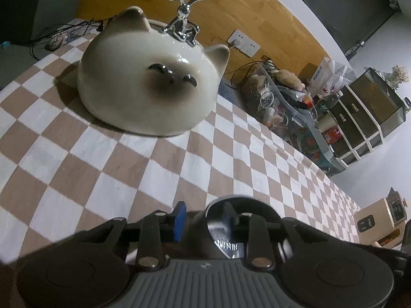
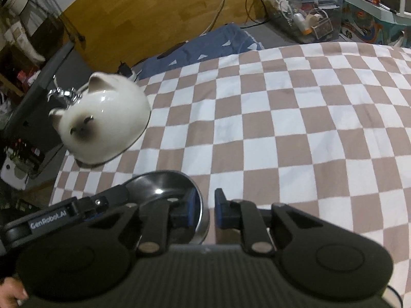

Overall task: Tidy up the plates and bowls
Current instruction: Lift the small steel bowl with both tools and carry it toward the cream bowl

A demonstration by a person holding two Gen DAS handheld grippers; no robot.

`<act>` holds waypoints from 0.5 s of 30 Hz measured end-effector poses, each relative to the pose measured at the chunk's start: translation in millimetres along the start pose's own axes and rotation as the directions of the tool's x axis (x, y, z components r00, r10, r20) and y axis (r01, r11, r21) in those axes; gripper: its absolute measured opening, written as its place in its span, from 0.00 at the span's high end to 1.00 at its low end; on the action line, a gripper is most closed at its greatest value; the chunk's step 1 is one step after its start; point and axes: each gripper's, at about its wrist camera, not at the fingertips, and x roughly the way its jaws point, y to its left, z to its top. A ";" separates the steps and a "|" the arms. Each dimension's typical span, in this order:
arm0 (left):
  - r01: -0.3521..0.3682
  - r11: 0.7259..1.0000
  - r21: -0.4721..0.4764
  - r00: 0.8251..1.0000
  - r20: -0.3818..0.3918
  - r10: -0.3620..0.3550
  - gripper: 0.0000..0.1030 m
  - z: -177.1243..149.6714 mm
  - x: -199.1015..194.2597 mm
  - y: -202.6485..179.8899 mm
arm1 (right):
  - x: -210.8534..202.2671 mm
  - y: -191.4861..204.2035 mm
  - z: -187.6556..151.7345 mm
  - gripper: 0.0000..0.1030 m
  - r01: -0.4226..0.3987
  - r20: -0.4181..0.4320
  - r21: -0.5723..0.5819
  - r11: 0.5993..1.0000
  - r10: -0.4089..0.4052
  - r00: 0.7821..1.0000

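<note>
The right claw straddles the right wall of a small steel bowl. 1 blue pad sits inside the bowl and the other outside it. A thin strip of cloth shows between the outer pad and the rim, so this claw looks narrowed around the wall but not yet clenched on it.

The left claw straddles the opposite wall of the same bowl, again with 1 pad outside and 1 inside. Its own camera does not show whether the pads press the metal, so I cannot tell if it grips. The bowl sits upright on the checkered cloth, close under both cameras, and looks empty. It is round, so it has no long axis to line up. The 2 claws face each other across it.

Further out, the white cat-faced bowl lies upside down on the same cloth, well apart from the steel bowl. From the left claw it is ahead and a little to the left. From the right claw it is ahead and far off to the left, near the cloth's edge.

The left hand looks the nearer of the 2, so any carry toward that bowl probably runs forward and leftward. A chrome ornament stands just behind the cat bowl and could be knocked if a reach goes too far.
</note>
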 end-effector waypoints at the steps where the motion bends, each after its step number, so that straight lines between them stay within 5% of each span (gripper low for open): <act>1: 0.002 1.000 -0.004 1.000 -0.005 -0.002 0.76 -1.7 -1.5 0.3 | 1.9 1.8 -1.3 0.81 -0.001 -0.009 -0.006 1.000 0.001 1.000; 15: -0.024 1.000 0.001 1.000 0.008 0.024 0.80 -19.0 -20.7 -8.1 | -11.5 17.2 -14.8 0.87 0.011 0.010 -0.103 0.995 -0.010 1.000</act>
